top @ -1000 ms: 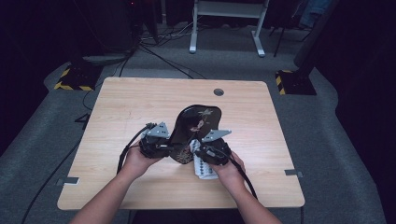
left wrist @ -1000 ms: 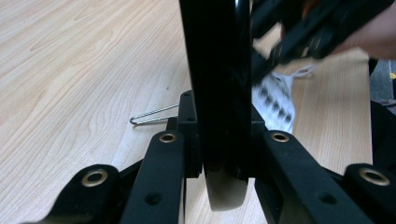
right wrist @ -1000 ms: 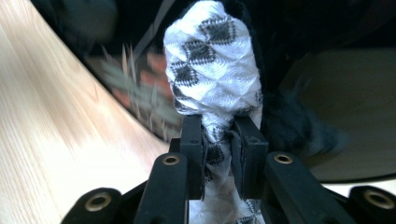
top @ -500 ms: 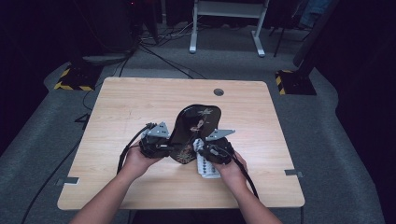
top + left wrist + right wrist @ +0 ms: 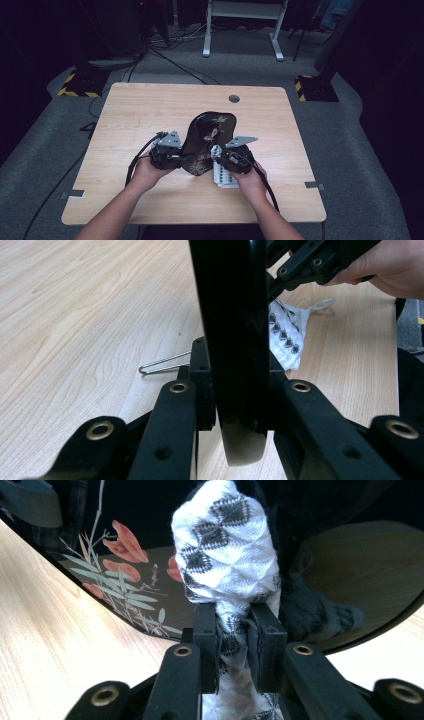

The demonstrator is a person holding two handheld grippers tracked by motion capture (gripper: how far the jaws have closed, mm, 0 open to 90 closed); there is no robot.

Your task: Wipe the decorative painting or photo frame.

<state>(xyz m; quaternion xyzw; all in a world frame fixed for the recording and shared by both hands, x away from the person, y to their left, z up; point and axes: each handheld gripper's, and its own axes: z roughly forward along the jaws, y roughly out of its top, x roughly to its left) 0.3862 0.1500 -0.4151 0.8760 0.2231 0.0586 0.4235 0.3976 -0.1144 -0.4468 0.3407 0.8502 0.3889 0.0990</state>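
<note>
Wiping in progress, mid-table: left gripper (image 5: pixel 235 425) is clamping, jaws nearly closed, the black lacquer tray's (image 5: pixel 207 137) edge, propping it tilted. Right gripper (image 5: pixel 235 650) is pinching the patterned cloth (image 5: pixel 225 555) against the tray face w/ 2 jaws tight; finish undeterminable.

A light wooden tabletop (image 5: pixel 150 115) with a round cable hole (image 5: pixel 233 98) near its far edge stands on grey carpet (image 5: pixel 350 150). Beyond it stands a white frame (image 5: pixel 240 25); yellow-black striped bases (image 5: pixel 75 91) sit left and right. The surroundings are dark, with cables (image 5: pixel 170 55) on the floor.
</note>
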